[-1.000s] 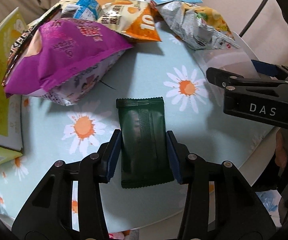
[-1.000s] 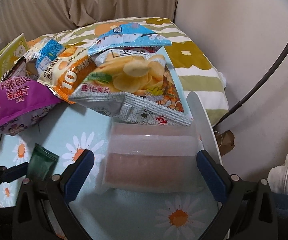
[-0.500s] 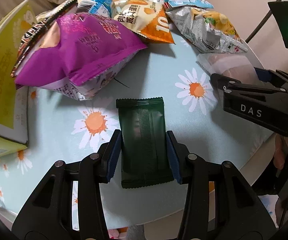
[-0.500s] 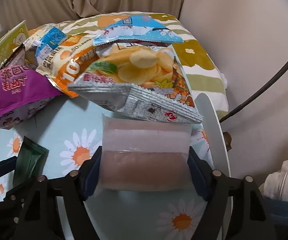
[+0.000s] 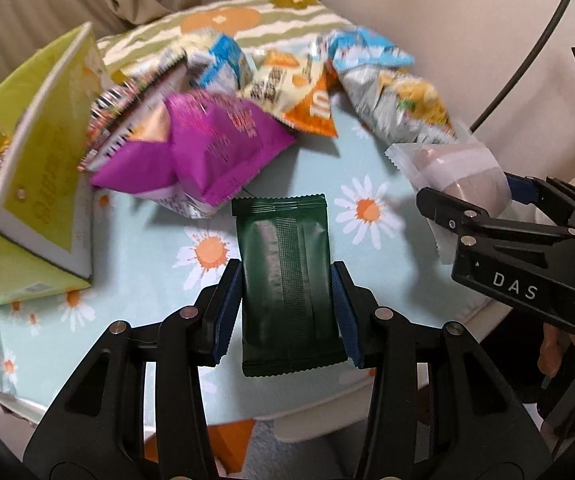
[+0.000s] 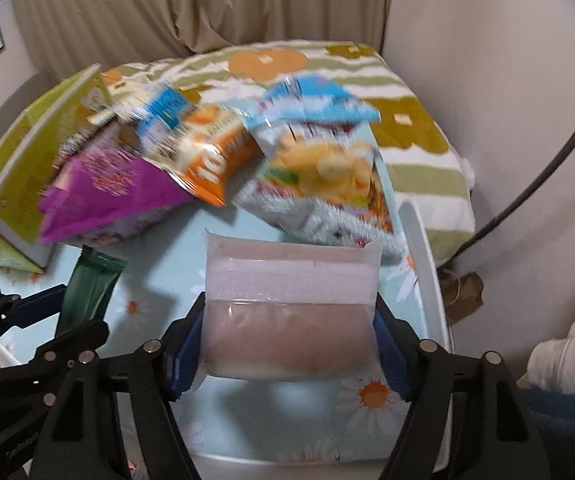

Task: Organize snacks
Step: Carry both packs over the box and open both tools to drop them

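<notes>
Lengthwise, dark green packet [image 5: 285, 280] clamped in left gripper [image 5: 285, 312], pointing away

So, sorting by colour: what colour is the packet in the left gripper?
Dark green packet, clearest in the left wrist view.

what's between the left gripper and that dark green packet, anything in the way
Nothing visible. The left gripper is shut on the dark green packet, its blue pads pressing both long edges. The purple bag lies beyond the packet's far end, clear of the grip.
</notes>
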A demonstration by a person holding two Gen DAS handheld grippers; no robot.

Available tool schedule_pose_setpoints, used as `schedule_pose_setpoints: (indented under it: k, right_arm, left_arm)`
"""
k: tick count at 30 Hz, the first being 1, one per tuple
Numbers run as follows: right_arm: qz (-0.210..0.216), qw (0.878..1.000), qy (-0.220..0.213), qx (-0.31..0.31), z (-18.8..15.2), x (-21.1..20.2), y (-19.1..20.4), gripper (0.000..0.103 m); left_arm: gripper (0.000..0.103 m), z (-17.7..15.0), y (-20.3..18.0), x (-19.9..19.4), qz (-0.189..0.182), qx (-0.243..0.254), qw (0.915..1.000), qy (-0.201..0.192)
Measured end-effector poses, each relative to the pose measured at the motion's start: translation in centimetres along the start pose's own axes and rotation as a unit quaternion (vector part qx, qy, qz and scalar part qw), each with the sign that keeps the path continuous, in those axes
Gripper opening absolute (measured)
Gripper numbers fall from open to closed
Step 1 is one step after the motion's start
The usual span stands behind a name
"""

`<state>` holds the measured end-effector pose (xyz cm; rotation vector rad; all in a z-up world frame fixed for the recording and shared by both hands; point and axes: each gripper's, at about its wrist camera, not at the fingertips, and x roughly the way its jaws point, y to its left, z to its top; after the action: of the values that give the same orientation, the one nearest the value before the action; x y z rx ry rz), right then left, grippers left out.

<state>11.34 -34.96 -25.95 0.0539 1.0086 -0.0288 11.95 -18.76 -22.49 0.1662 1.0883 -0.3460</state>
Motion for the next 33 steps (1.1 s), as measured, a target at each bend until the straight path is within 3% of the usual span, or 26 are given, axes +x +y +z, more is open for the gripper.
schedule_pose_setpoints:
  k: [8,15,18,24,33]
  right_arm:
    - [0.028,0.997,-0.059,-0.036,2.9,-5.7,2.3,0.07]
    - [0.057,0.992,-0.098,-0.061,6.4,-9.0,7.1,0.07]
    - [0.07,0.988,-0.114,-0.071,7.9,-10.3,10.3,0.07]
    - [0.101,0.984,-0.127,-0.08,10.8,-10.9,17.3,0.07]
    - [0.125,0.983,-0.098,-0.087,13.0,-7.6,26.5,0.07]
  left_arm:
    - [0.04,0.8,0.6,-7.7,0.003,-0.034,0.9976,-0.061]
    - [0.04,2.8,5.1,-13.3,0.019,-0.055,0.9905,-0.124]
    - [0.04,3.7,8.5,-15.5,0.034,-0.059,0.9868,-0.147]
    - [0.04,4.7,16.7,-17.5,0.062,-0.075,0.9828,-0.157]
    - [0.04,3.8,29.1,-14.3,0.082,-0.108,0.9836,-0.118]
